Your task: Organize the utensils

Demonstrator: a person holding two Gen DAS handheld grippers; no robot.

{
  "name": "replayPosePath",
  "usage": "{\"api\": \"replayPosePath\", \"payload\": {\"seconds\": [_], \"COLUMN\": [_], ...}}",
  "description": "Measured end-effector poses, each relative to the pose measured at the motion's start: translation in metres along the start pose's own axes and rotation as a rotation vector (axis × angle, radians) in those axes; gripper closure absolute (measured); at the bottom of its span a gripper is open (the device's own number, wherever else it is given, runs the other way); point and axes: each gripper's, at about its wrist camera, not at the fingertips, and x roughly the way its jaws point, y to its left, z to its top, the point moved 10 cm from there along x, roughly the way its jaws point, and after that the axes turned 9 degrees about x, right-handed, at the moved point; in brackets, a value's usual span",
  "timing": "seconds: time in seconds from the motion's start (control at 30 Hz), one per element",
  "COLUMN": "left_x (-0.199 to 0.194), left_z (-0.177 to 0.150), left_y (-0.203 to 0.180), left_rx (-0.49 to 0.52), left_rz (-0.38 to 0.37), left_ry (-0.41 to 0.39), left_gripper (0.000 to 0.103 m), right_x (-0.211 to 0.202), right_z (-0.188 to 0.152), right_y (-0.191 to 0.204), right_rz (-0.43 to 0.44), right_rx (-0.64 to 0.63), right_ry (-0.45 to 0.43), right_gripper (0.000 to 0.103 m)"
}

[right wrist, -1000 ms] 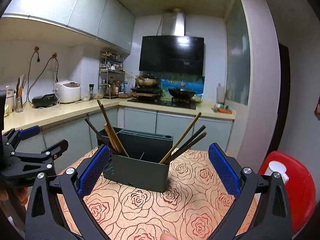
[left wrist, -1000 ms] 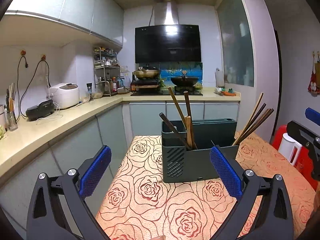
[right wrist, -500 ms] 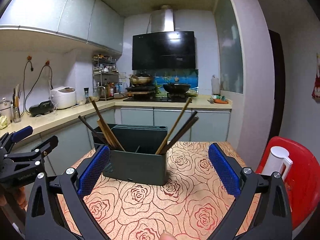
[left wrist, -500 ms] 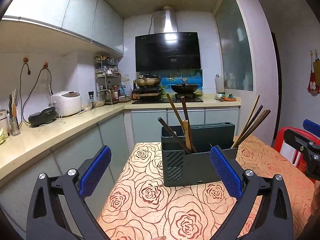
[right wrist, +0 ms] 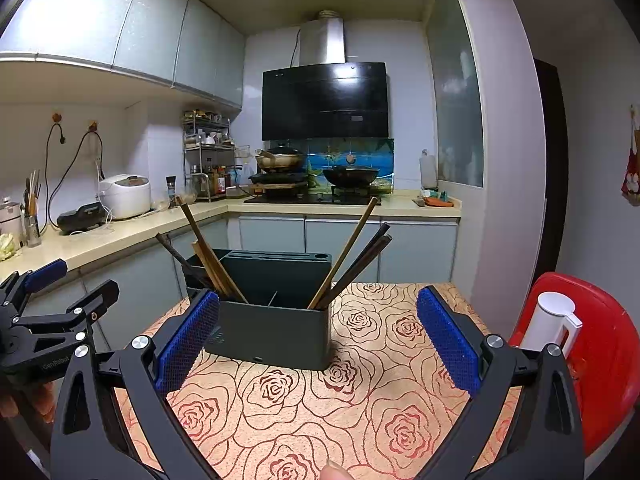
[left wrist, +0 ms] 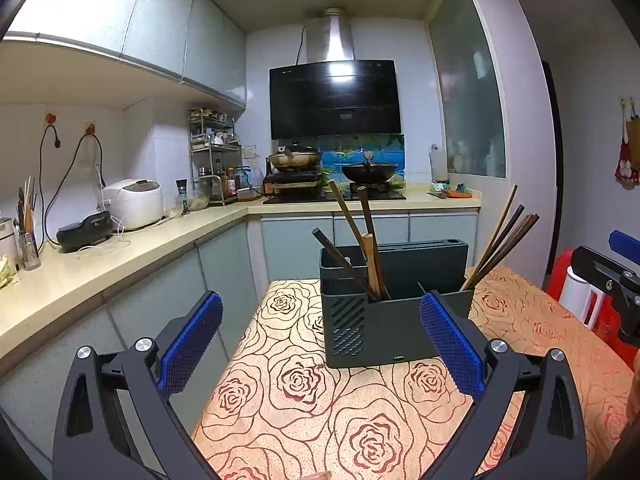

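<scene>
A dark grey utensil holder (left wrist: 384,312) (right wrist: 276,312) stands on the rose-patterned table (left wrist: 304,400) (right wrist: 360,408). Several wooden chopsticks (left wrist: 360,240) (right wrist: 204,248) lean out of its left compartment. More chopsticks (left wrist: 500,244) (right wrist: 352,260) lean out of its right compartment. My left gripper (left wrist: 320,344) is open and empty, a short way in front of the holder. My right gripper (right wrist: 316,340) is open and empty, also in front of the holder. The left gripper also shows at the left edge of the right wrist view (right wrist: 48,320).
A red stool (right wrist: 592,360) with a white kettle (right wrist: 548,320) stands right of the table. A kitchen counter (left wrist: 100,264) with a rice cooker (left wrist: 132,202) runs along the left. Pans (left wrist: 366,170) sit on the stove behind.
Both grippers have tilted up and drawn back slightly, so the holder sits lower in both views. Both stay open and empty; the chopsticks have not moved.
</scene>
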Motion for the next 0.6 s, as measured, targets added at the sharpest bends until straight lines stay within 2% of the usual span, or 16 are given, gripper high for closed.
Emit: {"api": "replayPosePath", "payload": {"seconds": [0.6], "left_x": [0.0042], "left_z": [-0.0068], "left_y": [0.0036], "left_rx": [-0.005], "left_rz": [-0.002], "left_ry": [0.016], "left_gripper": [0.007], "right_x": [0.0057], "right_z": [-0.0048], "right_y": [-0.0014], "right_rz": [-0.002], "right_rx": [0.006], "right_ry": [0.017], "right_gripper": [0.007]}}
